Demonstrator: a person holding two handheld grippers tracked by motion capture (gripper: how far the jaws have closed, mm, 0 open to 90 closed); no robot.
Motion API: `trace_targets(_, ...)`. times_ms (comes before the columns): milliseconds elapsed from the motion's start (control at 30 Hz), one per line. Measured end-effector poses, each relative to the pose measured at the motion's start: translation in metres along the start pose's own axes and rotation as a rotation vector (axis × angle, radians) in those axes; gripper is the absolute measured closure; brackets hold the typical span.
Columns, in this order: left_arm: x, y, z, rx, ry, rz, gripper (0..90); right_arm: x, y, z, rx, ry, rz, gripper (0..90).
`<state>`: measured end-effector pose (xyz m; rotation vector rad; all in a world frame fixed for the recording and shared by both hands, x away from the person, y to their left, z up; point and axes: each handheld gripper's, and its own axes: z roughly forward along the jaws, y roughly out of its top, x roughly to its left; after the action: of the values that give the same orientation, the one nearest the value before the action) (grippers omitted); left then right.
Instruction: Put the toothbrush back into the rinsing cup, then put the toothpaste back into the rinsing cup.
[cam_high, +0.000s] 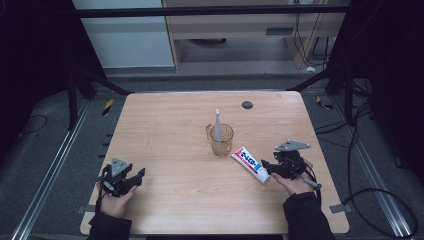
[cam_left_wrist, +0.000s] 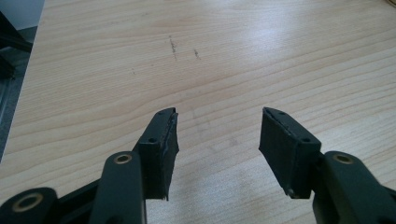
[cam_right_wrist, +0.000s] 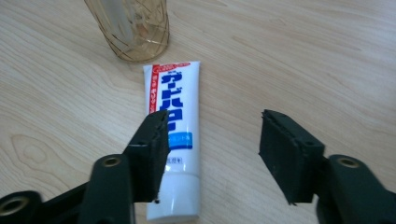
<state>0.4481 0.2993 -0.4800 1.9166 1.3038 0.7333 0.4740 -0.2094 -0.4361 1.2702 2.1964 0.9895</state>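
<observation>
- Fingers of the right gripper (cam_right_wrist: 212, 156) stood spread apart and empty; its left finger (cam_right_wrist: 150, 154) overlapped the toothpaste tube (cam_right_wrist: 173, 140) in the right gripper view, while the other finger hung over bare wood beside it.
- Both fingers of the left gripper (cam_left_wrist: 217, 149) were likewise spread with nothing between them, over bare tabletop at the near left of the table (cam_high: 170, 200).
- From the high view, the right gripper (cam_high: 272, 167) sat just beside the tube's cap end, and the left gripper (cam_high: 131, 179) lay well apart from it, so the right hand was clearly the nearer one.
- Lying flat on the wood, the tube (cam_high: 251, 165) ran its long axis from the cap near the right gripper toward its crimped end near the cup.
- Seen along the right gripper's jaws, that axis pointed almost straight ahead, with the tube offset to the left of the gap between them; a grasp would probably call for a shift that way so the fingers straddle its width.
- Beyond the tube stood an amber plastic cup (cam_high: 221, 141), upright at mid-table, its base (cam_right_wrist: 135, 35) close to the tube's crimped end, though contact could not be told.
- Inside the cup leaned a grey toothbrush (cam_high: 218, 125), its head above the rim.
</observation>
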Motion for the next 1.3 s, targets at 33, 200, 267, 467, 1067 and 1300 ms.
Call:
trace_targets(33,0.000,0.000,0.000,0.000,-0.002,-0.003,45.7,0.001,0.002,0.000,0.003,0.004,0.003,38.2)
trace_targets(200,0.002,0.000,0.000,0.004,0.002,-0.005,45.1,0.006,0.013,0.006,0.039,0.026,-0.007,32.1)
trace_targets(267,0.002,0.000,0.000,0.005,0.000,-0.007,44.7,0.007,0.016,0.008,0.043,0.016,-0.023,31.6)
trace_targets(467,0.002,0.000,0.002,0.012,-0.009,-0.010,43.1,0.012,0.027,0.013,0.081,0.017,-0.056,28.8)
trace_targets(1067,0.004,-0.001,0.005,0.033,-0.009,-0.017,42.1,0.017,0.041,0.041,0.182,0.064,-0.096,28.5)
trace_targets(1300,0.005,-0.002,0.007,0.050,-0.015,-0.019,41.4,0.021,0.042,0.050,0.214,0.070,-0.110,29.0)
